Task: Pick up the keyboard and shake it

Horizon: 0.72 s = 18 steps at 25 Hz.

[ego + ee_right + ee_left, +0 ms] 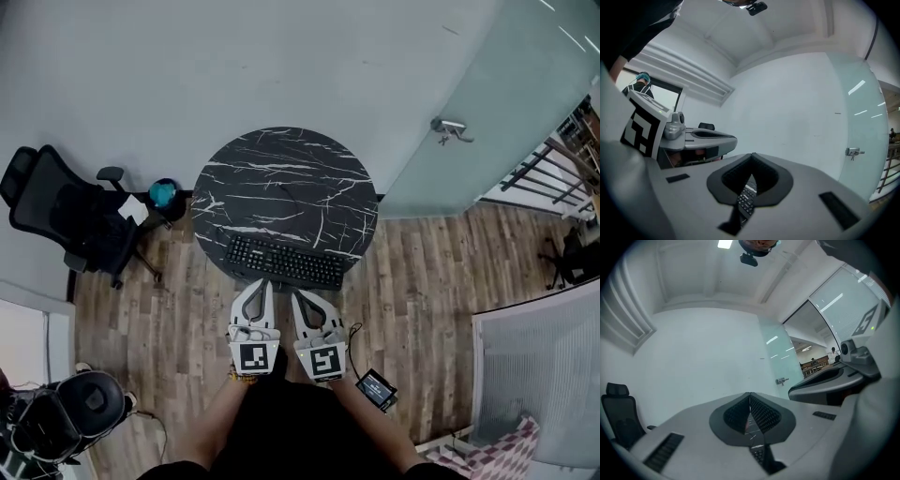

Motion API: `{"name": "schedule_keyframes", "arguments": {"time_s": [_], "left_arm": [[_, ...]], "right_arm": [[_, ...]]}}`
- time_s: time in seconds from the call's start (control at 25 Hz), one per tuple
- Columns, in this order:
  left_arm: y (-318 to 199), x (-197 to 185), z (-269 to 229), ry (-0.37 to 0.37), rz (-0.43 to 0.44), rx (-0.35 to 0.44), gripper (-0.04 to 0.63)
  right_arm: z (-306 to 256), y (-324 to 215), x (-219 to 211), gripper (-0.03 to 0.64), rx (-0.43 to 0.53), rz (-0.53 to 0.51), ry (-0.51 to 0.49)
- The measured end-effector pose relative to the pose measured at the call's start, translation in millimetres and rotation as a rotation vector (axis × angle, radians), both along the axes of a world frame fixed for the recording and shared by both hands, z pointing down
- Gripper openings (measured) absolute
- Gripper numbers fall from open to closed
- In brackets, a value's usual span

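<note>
A black keyboard (286, 262) lies flat near the front edge of a round black marble table (281, 178). My two grippers are held side by side just in front of it, pointing at its front edge. The left gripper (262, 283) is shut, its tips meeting with nothing between them (750, 394). The right gripper (298, 294) is shut too and holds nothing (752, 155). Through the narrow slit under each pair of tips I glimpse keyboard keys (759, 455) (746, 199). Whether the tips touch the keyboard I cannot tell.
A black office chair (66, 211) and a teal object (163, 194) stand left of the table. A frosted glass door with a handle (450, 128) is at the back right. A small device with a screen (377, 389) lies by my right arm. A dark seat (70, 412) is at the lower left.
</note>
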<state>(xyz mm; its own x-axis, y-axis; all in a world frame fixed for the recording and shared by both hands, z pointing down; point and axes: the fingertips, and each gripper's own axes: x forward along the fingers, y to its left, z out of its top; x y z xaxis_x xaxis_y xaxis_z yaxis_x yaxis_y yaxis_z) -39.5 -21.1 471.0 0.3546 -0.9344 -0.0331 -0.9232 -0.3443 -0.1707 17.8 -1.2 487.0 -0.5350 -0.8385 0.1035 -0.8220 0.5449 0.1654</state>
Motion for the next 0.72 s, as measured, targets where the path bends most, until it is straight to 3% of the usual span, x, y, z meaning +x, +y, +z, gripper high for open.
{"name": "schedule_keyframes", "arguments": {"time_s": [0.48,0.72], "left_arm": [[148,43,24,0.003,-0.025,-0.069,0.015],[205,65,41,0.002,0.021,-0.101,0.015]], "right_arm": [[7,137,47,0.029,0.001,0.022,-0.103],[13,192,66,0.029,-0.011,0.053,-0.118]]}}
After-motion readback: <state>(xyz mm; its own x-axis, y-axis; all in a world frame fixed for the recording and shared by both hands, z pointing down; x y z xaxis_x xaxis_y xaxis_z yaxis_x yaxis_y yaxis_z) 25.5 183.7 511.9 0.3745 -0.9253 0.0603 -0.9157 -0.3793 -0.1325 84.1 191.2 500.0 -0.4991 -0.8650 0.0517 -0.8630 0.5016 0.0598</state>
